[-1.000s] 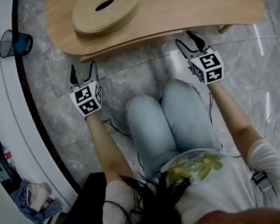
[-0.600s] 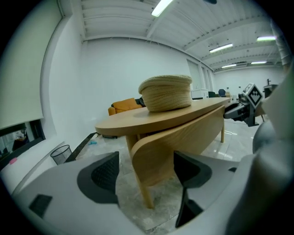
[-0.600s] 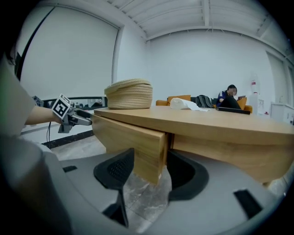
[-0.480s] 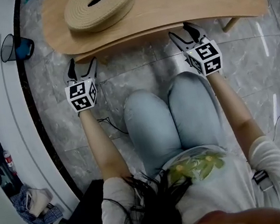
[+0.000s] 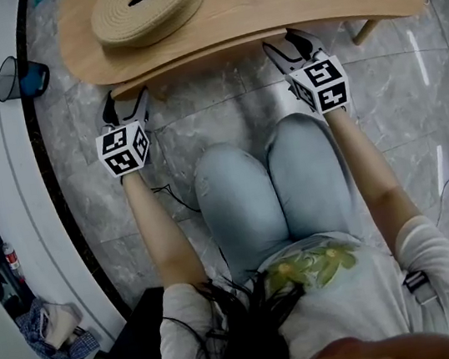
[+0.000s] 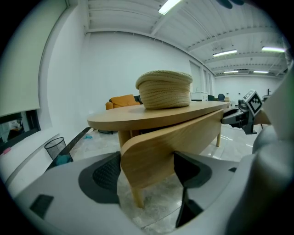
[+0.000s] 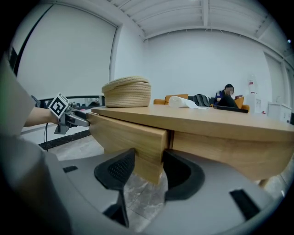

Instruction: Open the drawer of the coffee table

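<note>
The wooden coffee table (image 5: 265,7) has a curved drawer front (image 5: 205,55) jutting slightly from under its top. My left gripper (image 5: 124,106) is at the drawer front's left end. In the left gripper view that end (image 6: 161,151) fills the gap of the left gripper (image 6: 148,170), whose jaws have just been opening and stand wide. My right gripper (image 5: 289,42) is at the right end. In the right gripper view its (image 7: 149,167) pads (image 7: 121,170) lie against both sides of the drawer front (image 7: 124,133).
A woven coil basket (image 5: 148,5) sits on the tabletop at the left. A black mesh waste bin (image 5: 19,80) stands on the marble floor to the far left. The person's knees (image 5: 276,183) are between the two arms, below the table edge. A table leg (image 5: 361,30) shows at the right.
Both grippers have come up to the table edge. The left one slid forward until the drawer front's left end lay between its jaws. The right one reached the right end earlier and stayed.
</note>
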A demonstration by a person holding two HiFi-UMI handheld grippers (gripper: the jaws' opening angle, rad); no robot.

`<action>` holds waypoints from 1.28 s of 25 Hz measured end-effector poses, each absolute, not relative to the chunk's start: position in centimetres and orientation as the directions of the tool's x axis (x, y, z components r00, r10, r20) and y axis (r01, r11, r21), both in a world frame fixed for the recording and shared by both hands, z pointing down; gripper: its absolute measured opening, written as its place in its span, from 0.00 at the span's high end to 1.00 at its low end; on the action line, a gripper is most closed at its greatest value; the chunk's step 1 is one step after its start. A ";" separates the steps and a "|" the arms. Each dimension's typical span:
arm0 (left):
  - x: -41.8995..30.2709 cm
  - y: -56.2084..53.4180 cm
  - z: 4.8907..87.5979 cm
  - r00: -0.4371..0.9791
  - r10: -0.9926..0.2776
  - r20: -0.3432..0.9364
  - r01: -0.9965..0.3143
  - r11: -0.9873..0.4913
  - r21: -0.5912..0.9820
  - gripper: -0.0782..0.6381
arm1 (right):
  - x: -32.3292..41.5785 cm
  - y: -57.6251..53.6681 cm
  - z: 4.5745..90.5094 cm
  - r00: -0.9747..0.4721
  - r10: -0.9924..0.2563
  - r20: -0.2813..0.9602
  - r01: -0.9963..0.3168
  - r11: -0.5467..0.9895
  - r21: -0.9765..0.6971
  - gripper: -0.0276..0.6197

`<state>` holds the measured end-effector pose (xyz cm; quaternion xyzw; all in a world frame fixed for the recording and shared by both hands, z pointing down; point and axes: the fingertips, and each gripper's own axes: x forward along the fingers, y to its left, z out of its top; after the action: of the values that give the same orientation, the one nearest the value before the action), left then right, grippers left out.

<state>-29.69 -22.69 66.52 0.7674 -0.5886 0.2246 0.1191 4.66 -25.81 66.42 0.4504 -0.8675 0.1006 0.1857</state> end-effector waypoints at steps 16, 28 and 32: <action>-29.2 -20.0 66.7 0.168 -0.848 0.503 -0.969 -0.237 -0.075 0.38 | 5.3 -23.8 66.6 -0.545 -0.712 0.444 -0.796 0.606 -0.006 0.66; -29.0 -18.7 66.8 0.143 -0.848 0.510 -0.977 -0.202 -0.062 0.38 | 5.3 -22.6 66.7 -0.566 -0.673 0.476 -0.765 0.644 0.001 0.71; -29.0 -18.0 66.8 0.149 -0.850 0.505 -0.977 -0.204 -0.055 0.38 | 5.5 -21.9 66.9 -0.558 -0.670 0.489 -0.770 0.639 -0.003 0.71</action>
<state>-29.02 -17.99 66.75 0.7440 -0.6142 0.2200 0.1444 5.45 -21.91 66.93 0.4110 -0.8760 0.1087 0.2278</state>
